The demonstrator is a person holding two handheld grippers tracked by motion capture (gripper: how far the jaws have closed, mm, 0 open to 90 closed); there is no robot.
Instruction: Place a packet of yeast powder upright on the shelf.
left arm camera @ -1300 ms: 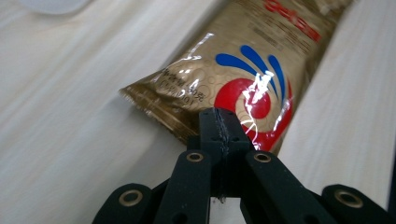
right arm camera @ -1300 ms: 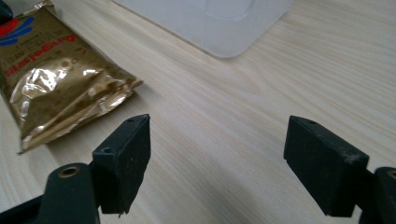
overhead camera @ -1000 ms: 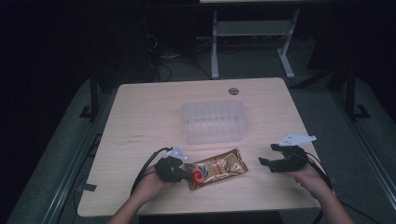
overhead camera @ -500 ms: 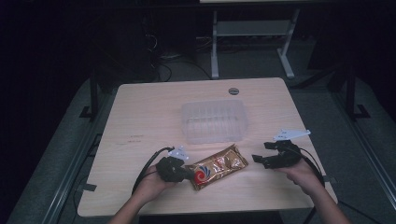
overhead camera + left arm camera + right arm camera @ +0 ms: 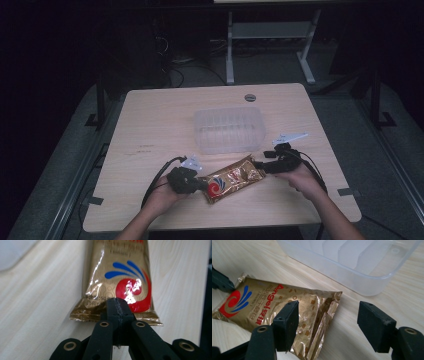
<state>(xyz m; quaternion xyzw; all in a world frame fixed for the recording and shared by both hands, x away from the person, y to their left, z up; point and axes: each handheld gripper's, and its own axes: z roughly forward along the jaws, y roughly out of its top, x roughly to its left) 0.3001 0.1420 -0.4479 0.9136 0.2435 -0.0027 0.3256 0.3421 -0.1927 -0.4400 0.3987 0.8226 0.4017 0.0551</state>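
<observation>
Pinching the near seam of the shiny gold foil packet point(image 5: 117, 282) with my left gripper point(image 5: 116, 305); packet lies flat on the table, long axis toward my wide-open right gripper point(image 5: 329, 323) at its far end.

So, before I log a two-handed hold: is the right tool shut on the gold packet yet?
Open. In the right gripper view, the right tool has its jaws spread around the gold packet's end.

Overhead view; two close views, shared packet point(image 5: 234, 177)
</observation>
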